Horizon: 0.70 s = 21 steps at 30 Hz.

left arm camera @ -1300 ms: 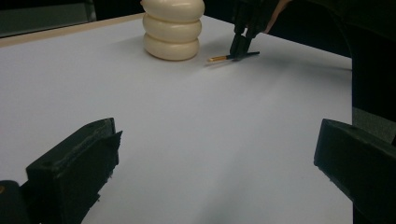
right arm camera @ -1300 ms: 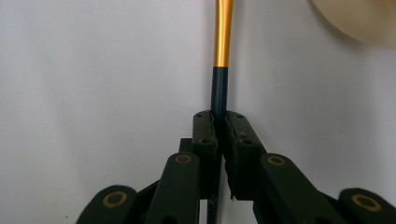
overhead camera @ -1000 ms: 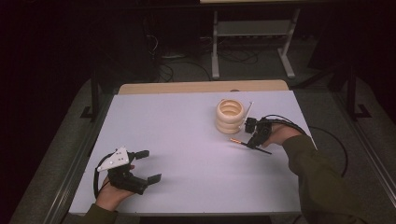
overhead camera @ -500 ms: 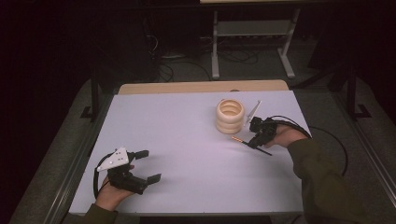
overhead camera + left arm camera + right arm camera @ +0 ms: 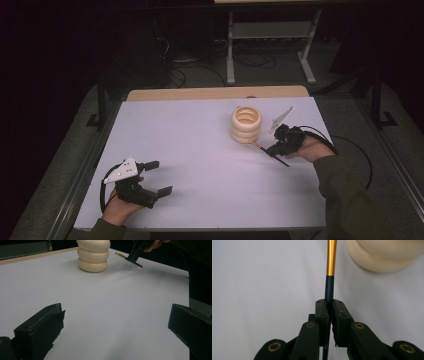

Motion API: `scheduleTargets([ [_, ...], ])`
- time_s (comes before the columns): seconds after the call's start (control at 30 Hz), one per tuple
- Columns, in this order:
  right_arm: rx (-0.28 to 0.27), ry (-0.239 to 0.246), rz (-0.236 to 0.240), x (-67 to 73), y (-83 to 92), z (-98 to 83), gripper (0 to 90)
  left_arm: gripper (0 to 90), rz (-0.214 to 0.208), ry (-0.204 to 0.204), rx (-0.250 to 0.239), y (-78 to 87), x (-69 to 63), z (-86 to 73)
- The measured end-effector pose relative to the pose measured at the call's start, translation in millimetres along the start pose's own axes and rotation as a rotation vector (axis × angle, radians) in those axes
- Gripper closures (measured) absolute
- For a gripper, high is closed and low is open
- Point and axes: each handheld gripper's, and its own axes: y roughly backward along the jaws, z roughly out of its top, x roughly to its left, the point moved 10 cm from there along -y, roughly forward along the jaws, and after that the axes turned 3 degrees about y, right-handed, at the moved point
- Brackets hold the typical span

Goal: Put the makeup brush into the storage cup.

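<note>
Black tongs (image 5: 329,307), a dark blue and gold stick (image 5: 330,277), cream rings (image 5: 246,125), white table (image 5: 200,145).

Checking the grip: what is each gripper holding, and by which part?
The right gripper clamps a thin stick by its dark section, below the gold part. The left gripper is open, holding nothing.

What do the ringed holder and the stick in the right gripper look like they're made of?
Ringed holder: cream, smooth with a soft sheen and rounded stacked bulges, so glazed ceramic or moulded plastic; the look leaves it open. Stick: thin and straight, with a shiny gold section and a dark blue one, probably lacquered wood or plastic with a metallic finish, pinched in the right gripper.
</note>
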Motion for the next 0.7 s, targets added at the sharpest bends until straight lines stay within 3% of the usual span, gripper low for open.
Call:
scheduleTargets([
  [0.2,-0.089,-0.03,-0.031,-3.8,5.1,1.0,82.6,0.0,0.002,0.001,0.001,0.1,0.3,-0.3],
  [0.27,-0.119,-0.08,-0.024,-1.0,7.4,1.1,82.6,0.0,0.002,0.004,0.001,0.0,0.3,-0.4],
  [0.43,-0.181,-0.127,-0.038,-0.5,10.7,-0.3,82.6,0.0,0.001,-0.003,0.004,-0.2,0.3,-0.5],
  [0.7,-0.299,-0.171,-0.065,1.8,16.2,-0.6,82.5,0.0,0.002,0.004,0.002,0.1,1.2,-1.1],
])
